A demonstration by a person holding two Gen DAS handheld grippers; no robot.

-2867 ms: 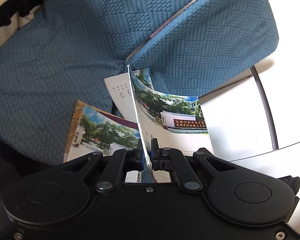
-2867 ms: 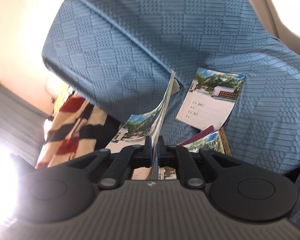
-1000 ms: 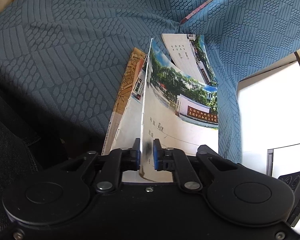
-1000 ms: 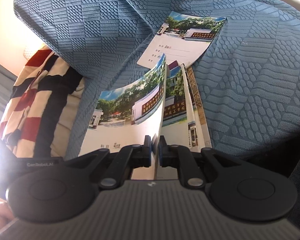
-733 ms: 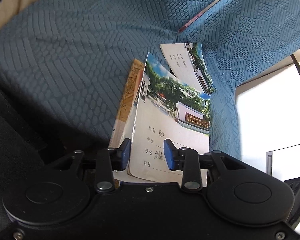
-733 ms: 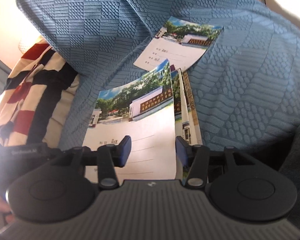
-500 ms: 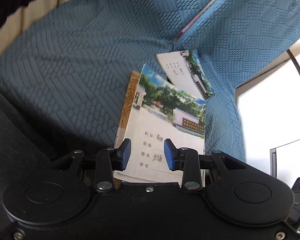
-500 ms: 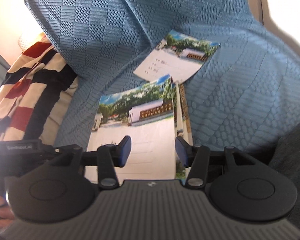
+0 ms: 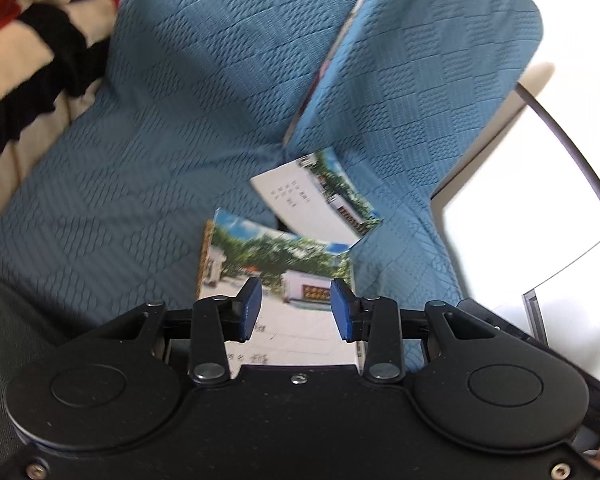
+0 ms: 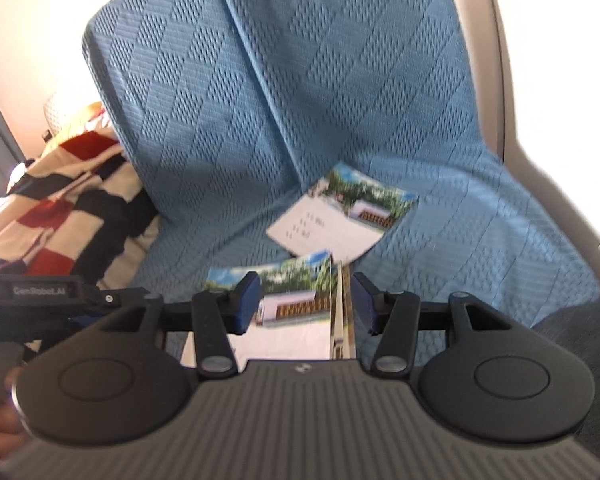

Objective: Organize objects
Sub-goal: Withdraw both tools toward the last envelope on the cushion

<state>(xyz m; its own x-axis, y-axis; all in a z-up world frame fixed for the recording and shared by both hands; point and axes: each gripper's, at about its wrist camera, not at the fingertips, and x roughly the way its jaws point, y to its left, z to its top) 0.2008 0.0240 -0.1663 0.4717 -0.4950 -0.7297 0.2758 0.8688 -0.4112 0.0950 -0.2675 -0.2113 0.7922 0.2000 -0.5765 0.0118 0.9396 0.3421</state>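
Both grippers empty, jaws spread: left gripper, right gripper. Notebook stack lies flat at the seat's front edge of the blue-covered chair; loose notebook sits behind it near the backrest crease. Next grab: take the loose one by an edge, lay it square on the stack. Only the right view shows the stack's side edges; only the left shows the white table.

The blue cover over the seat is woven cloth, matt, with a raised checker and scale texture. The booklets are paper: the top booklet and the far booklet carry smooth printed photo covers with a slight sheen. The striped blanket looks like soft knit. Each tool, the left tool and the right tool, is matt black plastic with blue rubbery pads and dull metal pivot pins.
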